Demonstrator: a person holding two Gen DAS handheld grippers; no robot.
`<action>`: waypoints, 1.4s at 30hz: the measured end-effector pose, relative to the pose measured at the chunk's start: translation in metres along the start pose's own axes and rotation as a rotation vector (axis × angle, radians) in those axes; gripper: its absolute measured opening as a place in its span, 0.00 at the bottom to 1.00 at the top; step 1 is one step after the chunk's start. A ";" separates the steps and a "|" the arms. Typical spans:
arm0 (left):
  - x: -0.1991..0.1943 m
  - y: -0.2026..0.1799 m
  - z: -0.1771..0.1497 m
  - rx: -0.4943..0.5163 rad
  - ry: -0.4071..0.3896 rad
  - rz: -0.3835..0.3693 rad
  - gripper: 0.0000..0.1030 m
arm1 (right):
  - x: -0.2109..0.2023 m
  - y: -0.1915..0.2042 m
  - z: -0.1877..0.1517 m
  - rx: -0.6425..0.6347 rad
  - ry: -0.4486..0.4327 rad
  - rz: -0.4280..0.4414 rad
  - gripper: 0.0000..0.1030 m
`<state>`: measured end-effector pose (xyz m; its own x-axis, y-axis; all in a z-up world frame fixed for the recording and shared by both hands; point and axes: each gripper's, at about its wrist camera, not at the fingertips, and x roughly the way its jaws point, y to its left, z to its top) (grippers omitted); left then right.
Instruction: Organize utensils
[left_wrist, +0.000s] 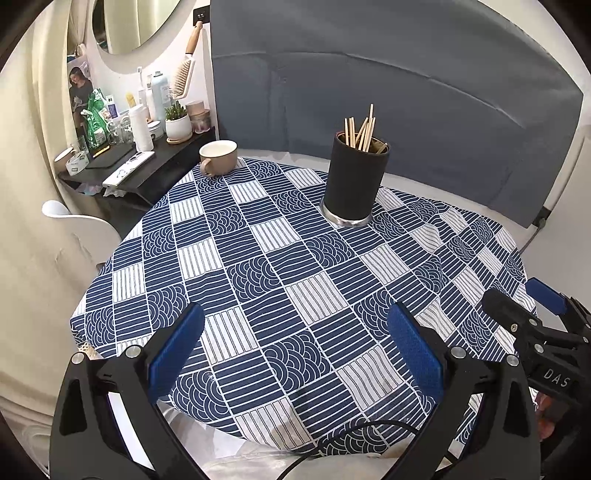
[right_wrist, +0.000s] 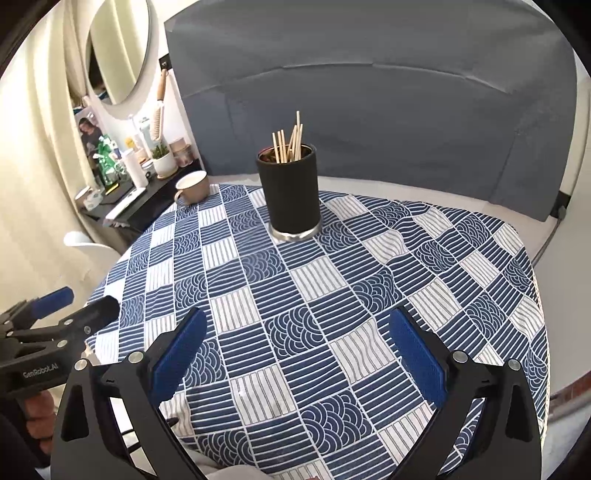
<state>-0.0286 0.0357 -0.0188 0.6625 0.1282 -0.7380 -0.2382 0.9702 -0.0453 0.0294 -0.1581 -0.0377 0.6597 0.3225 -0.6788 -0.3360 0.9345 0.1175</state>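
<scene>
The left gripper (left_wrist: 295, 354) hangs over the near edge of the bench with its jaws spread wide and nothing between the blue pads (left_wrist: 177, 350); only patterned cloth shows in the gap. The right gripper (right_wrist: 297, 356) is in the same posture, jaws released and empty, pads well apart above the cloth. Each gripper shows at the edge of the other's view: the right one at the far right of the left wrist view, the left one at the far left of the right wrist view, where part of a hand (right_wrist: 35, 413) wraps its handle.

Under both lies a blue and white tablecloth (left_wrist: 280, 266) in squares of stripes and arcs, rumpled into soft folds towards the right side. A black cable (left_wrist: 354, 435) loops over its near edge.

Further out, well apart from both grippers, a black cylindrical holder (left_wrist: 355, 177) with a silver base stands upright on the cloth. A bundle of pale wooden chopsticks (left_wrist: 362, 129) stands in it, fanned a little, one reaching higher than the rest; something darker may sit among them, but the rim hides it.

A beige mug (left_wrist: 218, 157) sits at the far left corner of the bench. Beyond it a dark side table (left_wrist: 147, 173) is crowded with bottles and a small potted plant (left_wrist: 177, 122). A grey backdrop (left_wrist: 406, 92) closes off the rear.
</scene>
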 end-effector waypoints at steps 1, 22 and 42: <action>0.000 0.000 -0.001 -0.001 0.001 -0.002 0.94 | 0.000 0.000 0.000 0.001 -0.001 0.000 0.92; -0.006 -0.006 -0.008 0.014 0.011 -0.002 0.94 | -0.006 0.003 -0.008 -0.022 0.003 0.004 0.92; -0.001 -0.011 -0.007 0.027 0.033 -0.008 0.94 | -0.009 0.004 -0.008 -0.050 -0.009 0.000 0.92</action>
<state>-0.0320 0.0234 -0.0221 0.6406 0.1141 -0.7593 -0.2132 0.9765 -0.0331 0.0167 -0.1587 -0.0374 0.6659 0.3240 -0.6720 -0.3691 0.9259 0.0807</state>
